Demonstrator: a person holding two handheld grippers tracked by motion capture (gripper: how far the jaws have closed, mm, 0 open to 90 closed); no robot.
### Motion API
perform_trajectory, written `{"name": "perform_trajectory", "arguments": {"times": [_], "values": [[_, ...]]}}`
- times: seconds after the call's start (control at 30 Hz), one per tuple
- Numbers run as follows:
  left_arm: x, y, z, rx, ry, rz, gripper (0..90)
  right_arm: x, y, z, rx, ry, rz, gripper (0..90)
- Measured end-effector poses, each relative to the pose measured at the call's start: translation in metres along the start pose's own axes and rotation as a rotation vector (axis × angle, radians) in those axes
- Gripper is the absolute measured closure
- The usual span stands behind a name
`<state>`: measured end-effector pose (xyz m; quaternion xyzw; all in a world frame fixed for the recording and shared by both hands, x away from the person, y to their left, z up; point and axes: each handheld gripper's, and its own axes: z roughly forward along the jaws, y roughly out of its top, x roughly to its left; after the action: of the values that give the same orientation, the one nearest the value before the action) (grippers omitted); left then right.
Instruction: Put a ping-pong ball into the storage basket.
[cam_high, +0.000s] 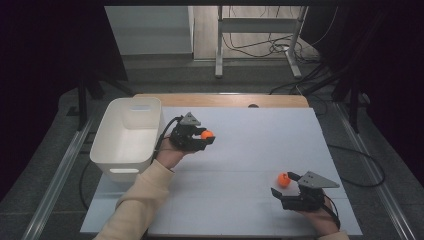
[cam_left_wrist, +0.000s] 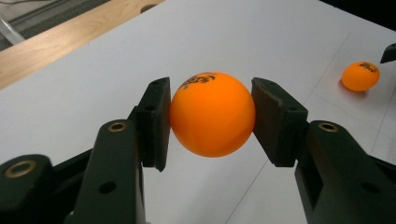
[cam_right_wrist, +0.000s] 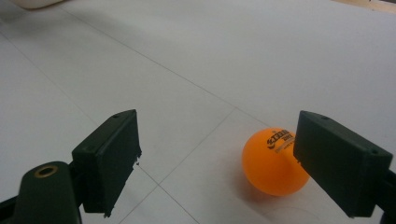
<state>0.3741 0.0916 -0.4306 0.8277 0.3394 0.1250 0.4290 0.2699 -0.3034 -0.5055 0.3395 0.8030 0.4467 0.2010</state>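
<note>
The left gripper is a black, blocky tool topped by a grey three-cornered plate, with a black cable trailing from its rear; the person's arm behind it wears a cream long sleeve that reaches to the wrist; in the left gripper view its two jaws are matte black bars with brass-ringed holes and plain round holes, each ending in a flat rectangular pad. The right gripper is of the same black build, with its own grey triangular plate and a black cable; its pads are squared blocks, and a brass-ringed hole shows on one jaw arm in the right gripper view.
</note>
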Motion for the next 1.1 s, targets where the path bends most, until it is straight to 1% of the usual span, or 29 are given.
{"name": "perform_trajectory", "arguments": {"times": [0.4, 0.7, 1.1], "values": [[-0.001, 0.003, -0.01, -0.025, 0.002, 0.005, 50.1, 0.0, 0.0, 0.0, 0.001, -0.001, -0.001, 15.3], [0.001, 0.006, -0.021, -0.057, 0.006, -0.002, 50.1, 0.0, 0.0, 0.0, -0.002, -0.001, 0.0, 15.3], [0.003, 0.008, -0.033, -0.082, 0.011, -0.002, 50.1, 0.0, 0.0, 0.0, 0.002, -0.004, -0.002, 15.3]]}}
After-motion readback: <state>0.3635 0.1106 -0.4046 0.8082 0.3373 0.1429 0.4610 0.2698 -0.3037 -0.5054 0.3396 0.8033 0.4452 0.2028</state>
